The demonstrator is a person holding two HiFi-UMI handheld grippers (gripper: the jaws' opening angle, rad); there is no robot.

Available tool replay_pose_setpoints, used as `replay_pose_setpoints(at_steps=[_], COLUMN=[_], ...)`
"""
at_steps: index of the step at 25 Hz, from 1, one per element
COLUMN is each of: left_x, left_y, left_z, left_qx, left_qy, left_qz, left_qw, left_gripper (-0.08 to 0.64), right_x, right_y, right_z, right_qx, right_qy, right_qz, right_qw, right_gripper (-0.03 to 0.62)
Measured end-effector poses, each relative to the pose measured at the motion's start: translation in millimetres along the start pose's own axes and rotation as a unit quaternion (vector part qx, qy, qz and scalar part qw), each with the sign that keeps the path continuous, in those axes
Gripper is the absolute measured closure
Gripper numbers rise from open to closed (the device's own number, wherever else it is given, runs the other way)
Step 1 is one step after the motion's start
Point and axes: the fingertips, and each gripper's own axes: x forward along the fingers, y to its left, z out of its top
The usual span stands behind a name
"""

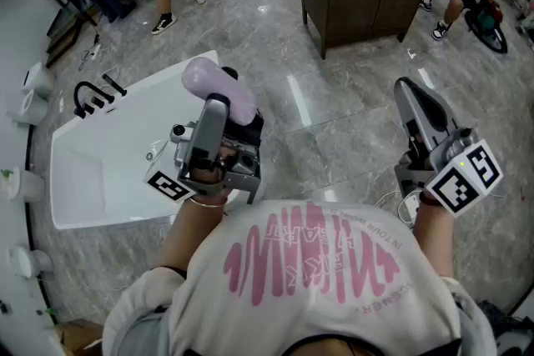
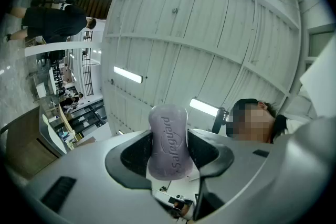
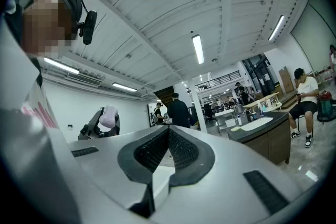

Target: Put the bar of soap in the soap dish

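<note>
Soap (image 2: 168,119) clamped in left gripper (image 2: 168,138) jaws, beside white basin (image 1: 100,158) | right gripper (image 3: 168,138) jaws together, empty | risk: I judge slick bar, standing proud of pads (image 2: 132,157), may squirt out when tilted down.

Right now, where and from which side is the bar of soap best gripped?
Much as held now: the left gripper comes in from one end of the bar of soap, its pads across the two long edges near the middle. The bar is a rounded oval, so mid-length probably slips least.
</note>
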Motion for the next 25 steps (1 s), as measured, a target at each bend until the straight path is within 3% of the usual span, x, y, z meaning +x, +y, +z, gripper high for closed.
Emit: replay_pose_setpoints(at_steps=[18, 25], left_x=[6.2, 43.2], left_y=[5.9, 48.8], left_z=[-5.6, -50.0], left_qx=[0.002, 0.02], left_qy=[-0.005, -0.024], left_qz=[0.009, 0.02], left_qw=[0.9999, 0.9993], left_gripper=[0.347, 0.347], right_x=[-10.2, -25.2], right_y=[-12.8, -95.9], right_z=[7.9, 15.7], right_qx=[0.016, 0.014], right_qy=[-0.012, 0.001], right_qz=[-0.003, -0.002], right_qw=[1.0, 1.0], right_gripper=[0.575, 0.575])
